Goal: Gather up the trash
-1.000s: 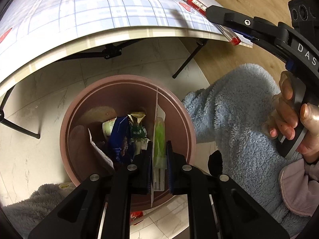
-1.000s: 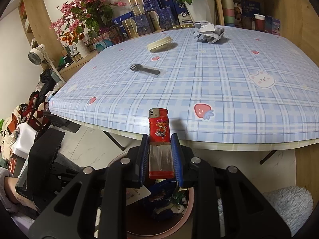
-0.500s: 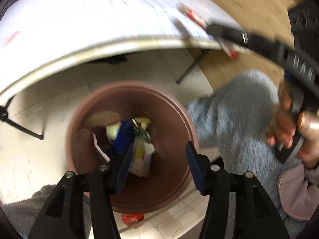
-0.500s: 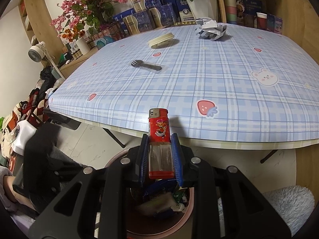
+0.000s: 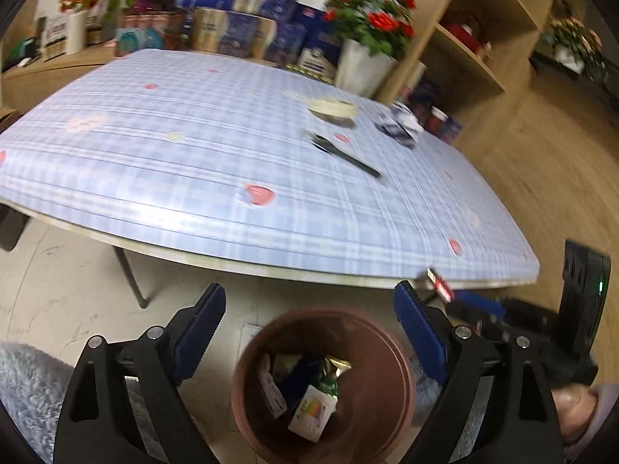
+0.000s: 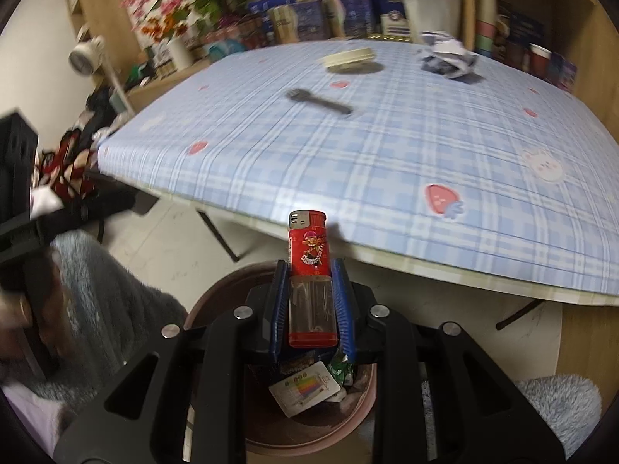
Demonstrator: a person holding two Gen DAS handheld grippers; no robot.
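Lighter: a red plastic lighter (image 6: 312, 282) with a clear lower body, a cartoon label on its upper half and a silver metal cap on top.
Lighter place: clamped between the blue pads of the right gripper (image 6: 312, 305), above the mouth of the bin and below the near table edge.
Lighter axis: its long axis runs along the fingers, cap end pointing away from the hand toward the table, red base toward the wrist.
Right gripper: jaws narrowly set, pressing both long sides of the lighter.
Left gripper (image 5: 309, 332): jaws opening and already wide, with nothing between the blue pads; it hangs over the bin.
Bin: a round brown plastic bin (image 5: 390, 352) on the pale tiled floor, holding wrappers, among them a white card with coloured bars (image 6: 305, 392), a green-and-gold foil packet (image 5: 334, 373) and a dark blue wrapper.
Table: a blue plaid tablecloth with strawberry prints (image 6: 387, 162) covers it; its edge overhangs the bin.
On the table: a black plastic fork (image 6: 319, 103), a flat cream round lid (image 6: 348, 58) and a crumpled grey-white paper wad (image 6: 448, 58), all well apart from the grippers.
Around: grey fluffy sleeves (image 6: 100, 294) beside the bin; boxes, flowers and shelves behind the table.
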